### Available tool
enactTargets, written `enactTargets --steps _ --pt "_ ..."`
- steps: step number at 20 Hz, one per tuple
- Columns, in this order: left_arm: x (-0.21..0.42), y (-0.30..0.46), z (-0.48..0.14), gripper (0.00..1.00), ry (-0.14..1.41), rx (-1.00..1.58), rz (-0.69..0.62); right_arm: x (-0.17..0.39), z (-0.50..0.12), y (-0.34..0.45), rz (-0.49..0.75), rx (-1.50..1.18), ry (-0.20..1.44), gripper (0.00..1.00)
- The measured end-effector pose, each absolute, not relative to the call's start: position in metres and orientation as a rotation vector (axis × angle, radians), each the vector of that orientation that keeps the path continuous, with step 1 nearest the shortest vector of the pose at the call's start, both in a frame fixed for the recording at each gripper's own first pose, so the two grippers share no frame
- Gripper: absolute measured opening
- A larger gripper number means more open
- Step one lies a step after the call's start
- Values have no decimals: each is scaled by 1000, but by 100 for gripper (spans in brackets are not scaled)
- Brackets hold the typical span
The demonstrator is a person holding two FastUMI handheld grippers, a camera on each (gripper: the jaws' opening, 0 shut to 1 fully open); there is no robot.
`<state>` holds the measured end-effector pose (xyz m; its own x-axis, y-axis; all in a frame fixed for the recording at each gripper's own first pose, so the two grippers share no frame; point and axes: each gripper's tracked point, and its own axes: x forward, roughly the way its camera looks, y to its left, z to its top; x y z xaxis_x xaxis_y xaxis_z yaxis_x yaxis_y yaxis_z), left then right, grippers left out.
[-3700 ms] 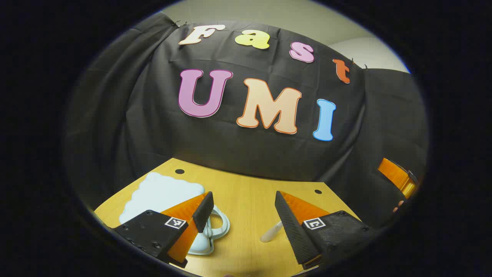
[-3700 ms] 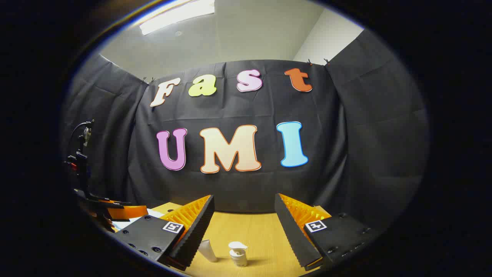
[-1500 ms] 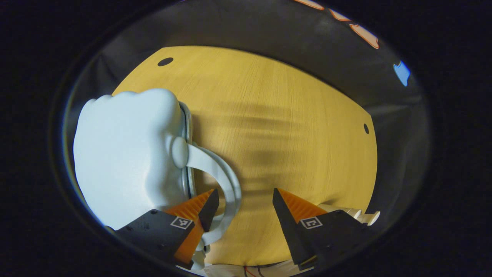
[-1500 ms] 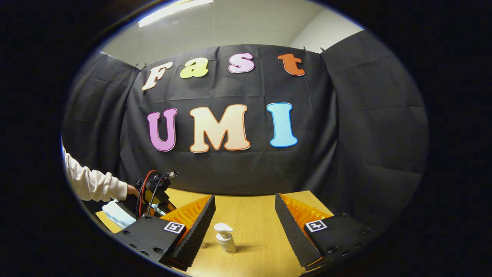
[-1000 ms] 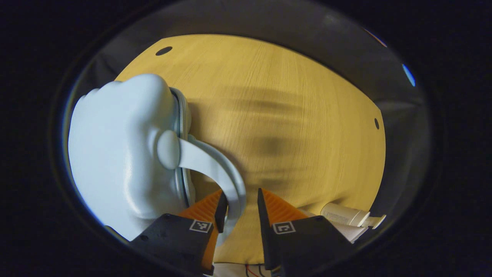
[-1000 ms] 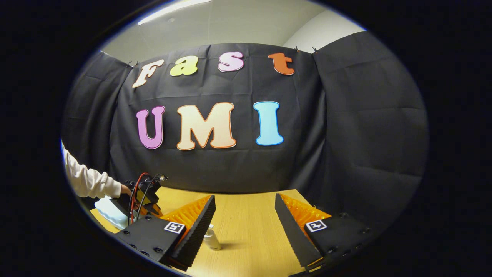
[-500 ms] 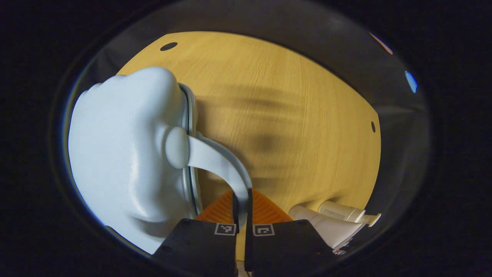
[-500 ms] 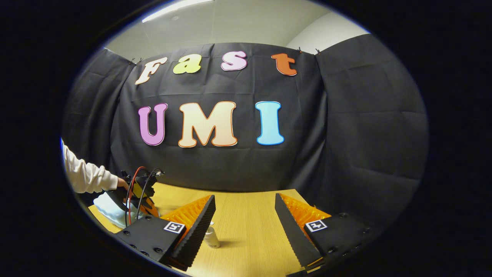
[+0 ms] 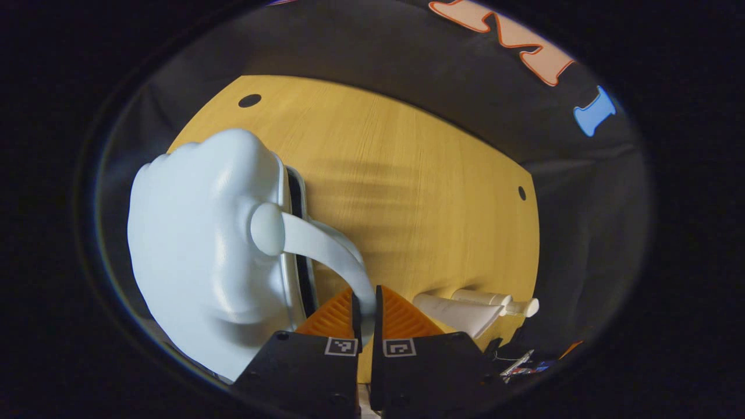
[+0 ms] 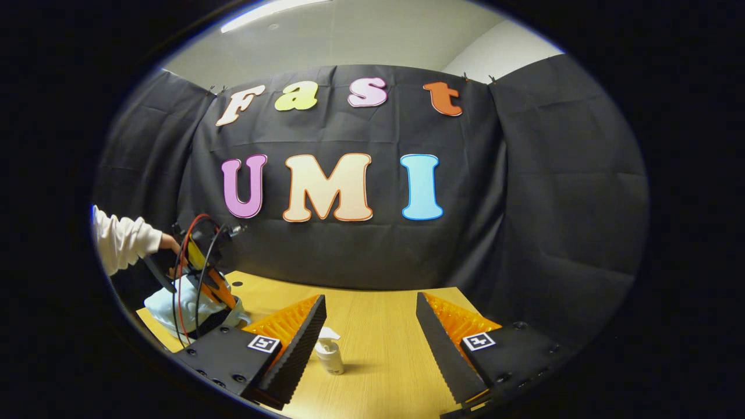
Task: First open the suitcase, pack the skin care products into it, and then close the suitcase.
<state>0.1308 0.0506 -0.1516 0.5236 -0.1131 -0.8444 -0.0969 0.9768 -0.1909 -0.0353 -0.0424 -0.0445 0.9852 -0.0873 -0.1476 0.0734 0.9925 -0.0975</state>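
Note:
A pale blue cloud-shaped suitcase point(image 9: 198, 233) lies on the left of the wooden table point(image 9: 419, 174). Its curved handle point(image 9: 326, 247) runs into my left gripper point(image 9: 365, 294), which is shut on it. A dark gap shows between the lid and the lower shell. A white tube point(image 9: 460, 311) and a white pump bottle point(image 9: 495, 299) lie to the right of the fingers. In the right gripper view my right gripper point(image 10: 370, 299) hangs open over the table, with a pump bottle point(image 10: 330, 352) standing by its left finger. Far left, the left gripper point(image 10: 221, 294) holds up the suitcase point(image 10: 169, 305).
A person's hand in a white sleeve point(image 10: 125, 241) holds the left gripper, with red and black cables trailing from it. Black cloth closes in the table on the far and right sides. Two small dark holes mark the tabletop point(image 10: 378, 361) near its far corners.
My left gripper came down over the handle, shut on it and lifted, so a gap opened in the suitcase. The right gripper stayed open and barely shifted.

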Motion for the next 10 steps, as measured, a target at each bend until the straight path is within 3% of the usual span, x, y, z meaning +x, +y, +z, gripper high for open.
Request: enactTargets --steps 5,10 --pt "111 62 -95 2 902 -273 -79 -32 -41 -16 -32 -82 146 98" --pt "89 116 -42 1 755 -306 -36 -27 -41 13 20 -93 136 98"
